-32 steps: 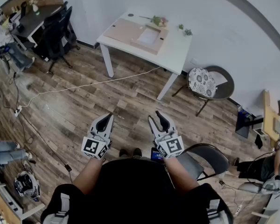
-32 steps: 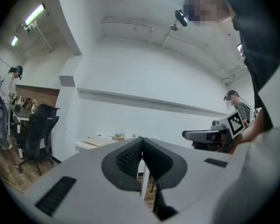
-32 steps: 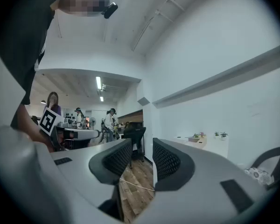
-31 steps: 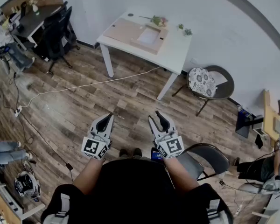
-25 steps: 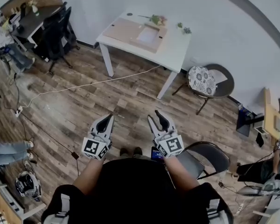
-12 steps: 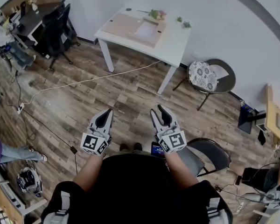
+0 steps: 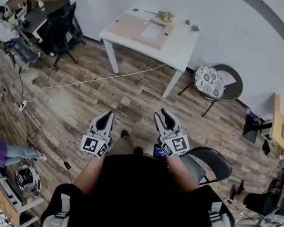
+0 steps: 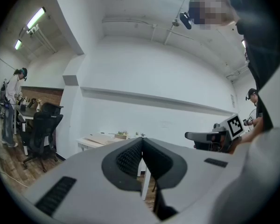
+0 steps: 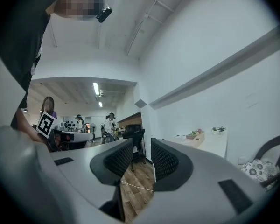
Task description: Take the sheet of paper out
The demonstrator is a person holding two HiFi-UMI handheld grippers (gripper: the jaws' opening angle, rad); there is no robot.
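A white sheet of paper (image 7: 153, 31) lies on a flat brown folder (image 7: 128, 27) on the white table (image 7: 180, 51) across the room. Both grippers are held level in front of my body, over the wooden floor and far from the table. My left gripper (image 7: 106, 114) is shut, its pads meeting with nothing between them (image 8: 142, 141). My right gripper (image 7: 164, 113) is open, with a narrow gap between its pads (image 9: 142, 146). Its jaws have just been closing, and only floor shows through the gap. The table (image 8: 100, 140) shows small beyond the left jaws.
A chair with a patterned cushion (image 7: 213, 82) stands right of the table. A black chair (image 7: 210, 160) is close at my right. A white cable (image 7: 85, 82) runs across the floor. Black office chairs (image 7: 61, 25) and a seated person (image 7: 7, 30) are at the far left. Small plants (image 7: 163, 15) stand on the table.
The head view has shifted slightly and one of my feet now shows further forward. The right gripper's jaws are narrower than before. The left gripper has hardly moved.
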